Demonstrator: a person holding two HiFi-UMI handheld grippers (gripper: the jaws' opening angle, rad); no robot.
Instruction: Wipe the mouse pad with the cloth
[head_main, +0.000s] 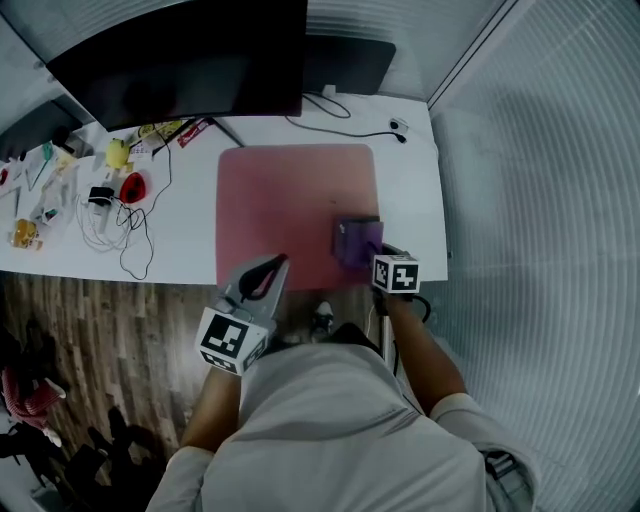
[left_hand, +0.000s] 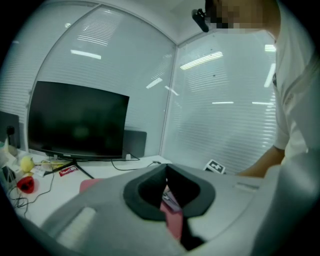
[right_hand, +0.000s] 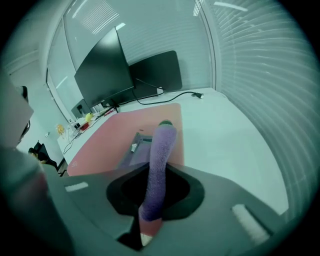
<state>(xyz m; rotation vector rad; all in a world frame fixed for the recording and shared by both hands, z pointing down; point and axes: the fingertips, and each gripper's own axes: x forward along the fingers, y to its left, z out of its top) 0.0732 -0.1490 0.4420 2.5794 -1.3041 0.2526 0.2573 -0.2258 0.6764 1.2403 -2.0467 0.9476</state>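
Observation:
A pink mouse pad lies on the white desk in front of the monitor. A purple cloth rests on the pad's near right corner. My right gripper is shut on the cloth. In the right gripper view a fold of the cloth rises between the jaws of the right gripper, over the mouse pad. My left gripper hovers at the pad's near edge, shut and holding nothing. In the left gripper view, the left gripper shows a bit of the mouse pad beyond it.
A black monitor and a dark panel stand at the desk's back. Cables, a red object and small clutter fill the desk's left part. A ribbed glass wall runs along the right. Wooden floor lies below the desk's near edge.

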